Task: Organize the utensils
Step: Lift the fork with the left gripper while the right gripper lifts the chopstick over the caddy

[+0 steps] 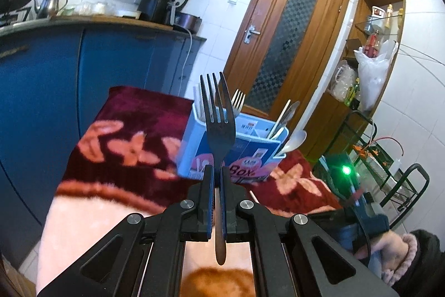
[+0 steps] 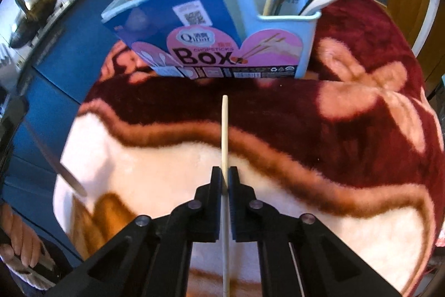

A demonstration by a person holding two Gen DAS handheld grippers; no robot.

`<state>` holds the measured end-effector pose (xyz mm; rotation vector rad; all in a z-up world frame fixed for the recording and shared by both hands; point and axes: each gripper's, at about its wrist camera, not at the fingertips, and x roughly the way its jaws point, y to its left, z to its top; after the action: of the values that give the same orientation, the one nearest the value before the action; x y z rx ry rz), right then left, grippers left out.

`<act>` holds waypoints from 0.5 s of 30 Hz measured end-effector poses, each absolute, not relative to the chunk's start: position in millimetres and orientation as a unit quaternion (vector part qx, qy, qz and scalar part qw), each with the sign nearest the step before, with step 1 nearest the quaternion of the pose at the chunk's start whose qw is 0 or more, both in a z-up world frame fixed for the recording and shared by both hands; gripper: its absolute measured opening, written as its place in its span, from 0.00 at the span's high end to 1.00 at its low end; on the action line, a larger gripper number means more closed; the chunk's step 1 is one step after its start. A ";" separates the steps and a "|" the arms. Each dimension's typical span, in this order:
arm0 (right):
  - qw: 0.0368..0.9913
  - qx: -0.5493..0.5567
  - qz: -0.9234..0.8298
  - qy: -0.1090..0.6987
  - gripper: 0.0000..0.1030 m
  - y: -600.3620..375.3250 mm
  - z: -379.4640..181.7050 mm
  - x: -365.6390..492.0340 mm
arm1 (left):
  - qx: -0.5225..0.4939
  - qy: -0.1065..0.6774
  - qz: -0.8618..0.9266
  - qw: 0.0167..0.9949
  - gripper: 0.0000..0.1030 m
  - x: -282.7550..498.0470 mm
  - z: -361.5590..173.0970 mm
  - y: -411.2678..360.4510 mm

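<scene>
Fork (image 1: 217, 127) clamped in left jaws before utensil box (image 1: 244, 149), chopstick (image 2: 224, 135) clamped in right, open blanket (image 2: 306, 227) between.

The left hand-held gripper (image 1: 217, 171) is clamped on a dark metal fork (image 1: 218, 127), tines up; behind stands a pale blue plastic utensil box (image 1: 194, 135). The box rests on a maroon floral blanket (image 1: 125, 135).
</scene>
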<state>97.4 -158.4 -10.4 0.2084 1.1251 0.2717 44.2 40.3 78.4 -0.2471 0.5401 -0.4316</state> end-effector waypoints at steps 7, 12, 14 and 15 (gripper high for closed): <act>0.856 0.138 0.163 0.470 0.94 -172.6 15.2 72.7 | -0.114 0.244 -0.205 0.941 0.97 53.7 96.7 32.8; 0.878 0.156 0.174 0.419 0.94 -178.7 36.0 59.1 | -0.110 0.225 -0.199 0.948 0.96 66.6 112.6 26.8; 0.886 0.168 0.174 0.396 0.94 -186.0 44.4 56.4 | -0.108 0.218 -0.198 0.950 0.96 73.8 119.1 23.3; 0.888 0.171 0.175 0.389 0.94 -186.2 45.7 56.7 | -0.106 0.214 -0.197 0.951 0.96 77.1 122.6 21.1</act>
<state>56.7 -186.2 45.7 0.3544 0.8090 0.3627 77.1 21.1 122.6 -0.2157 0.4354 -0.4006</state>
